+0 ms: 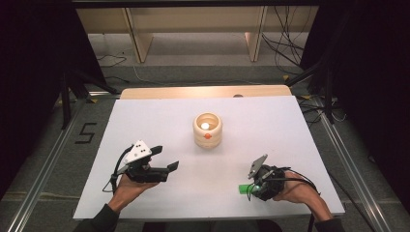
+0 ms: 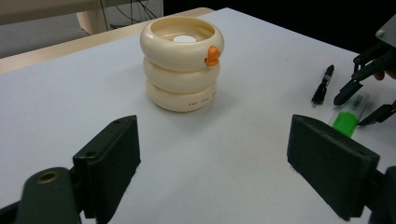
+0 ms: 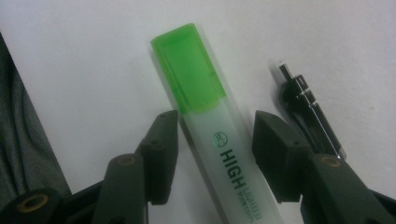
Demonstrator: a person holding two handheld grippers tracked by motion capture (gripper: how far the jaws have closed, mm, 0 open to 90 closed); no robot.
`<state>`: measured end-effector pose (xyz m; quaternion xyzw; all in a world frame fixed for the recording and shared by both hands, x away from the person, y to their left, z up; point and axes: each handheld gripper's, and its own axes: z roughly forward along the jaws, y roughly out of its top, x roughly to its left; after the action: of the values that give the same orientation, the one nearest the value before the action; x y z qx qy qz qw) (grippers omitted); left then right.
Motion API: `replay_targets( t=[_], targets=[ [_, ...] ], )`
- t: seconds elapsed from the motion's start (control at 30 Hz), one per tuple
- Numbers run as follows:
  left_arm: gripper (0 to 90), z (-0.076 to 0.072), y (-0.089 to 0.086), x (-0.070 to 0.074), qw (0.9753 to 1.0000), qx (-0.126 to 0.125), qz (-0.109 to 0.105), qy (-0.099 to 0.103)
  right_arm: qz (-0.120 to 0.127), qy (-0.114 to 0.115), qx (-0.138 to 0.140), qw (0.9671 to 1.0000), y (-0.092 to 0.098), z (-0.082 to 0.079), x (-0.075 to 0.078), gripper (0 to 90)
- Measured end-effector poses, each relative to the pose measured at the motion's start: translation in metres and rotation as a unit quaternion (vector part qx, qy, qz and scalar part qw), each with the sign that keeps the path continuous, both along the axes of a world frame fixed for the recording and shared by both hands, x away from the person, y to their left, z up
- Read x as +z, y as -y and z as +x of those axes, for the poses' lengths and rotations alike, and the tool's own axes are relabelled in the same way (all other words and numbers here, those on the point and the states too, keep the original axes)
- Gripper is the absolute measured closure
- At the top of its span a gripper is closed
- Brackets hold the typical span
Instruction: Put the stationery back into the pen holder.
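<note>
1. Your right gripper (image 3: 215, 140) is straddling the green-capped translucent plastic highlighter (image 3: 212, 126) lying on the white table (image 1: 159, 121), jaws apart beside a black pen (image 3: 310, 119)
2. Your left gripper (image 2: 212, 163) is hovering wide open facing the cream ringed duck-faced holder (image 2: 182, 63)

One green-capped highlighter (image 3: 219, 140), one black pen (image 3: 310, 114), one cream ringed duck-face holder (image 2: 181, 63), two hand-held grippers on one white table (image 1: 159, 116).

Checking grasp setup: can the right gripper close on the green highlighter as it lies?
Probably yes: the right gripper is open, its jaws straddling the green highlighter; the black pen lies just outside.
</note>
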<state>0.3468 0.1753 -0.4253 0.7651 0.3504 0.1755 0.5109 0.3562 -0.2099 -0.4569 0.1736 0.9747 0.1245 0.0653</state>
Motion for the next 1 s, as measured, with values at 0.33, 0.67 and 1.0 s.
replay_targets(
  t=[0.33,0.67,1.0],
  targets=[
    [16.5,0.0,0.001,0.0,1.0,-0.002,0.003,0.0,-0.023,-0.008,0.028,0.9993,-0.006,0.003,0.001,57.9],
    [16.5,0.0,0.001,0.0,1.0,-0.003,0.003,0.001,-0.047,-0.006,0.062,0.9969,-0.013,0.001,0.003,65.7],
    [16.6,0.0,0.0,0.0,1.0,-0.003,0.003,0.001,-0.026,-0.003,0.06,0.9978,-0.008,-0.001,0.008,66.9]
  ],
)
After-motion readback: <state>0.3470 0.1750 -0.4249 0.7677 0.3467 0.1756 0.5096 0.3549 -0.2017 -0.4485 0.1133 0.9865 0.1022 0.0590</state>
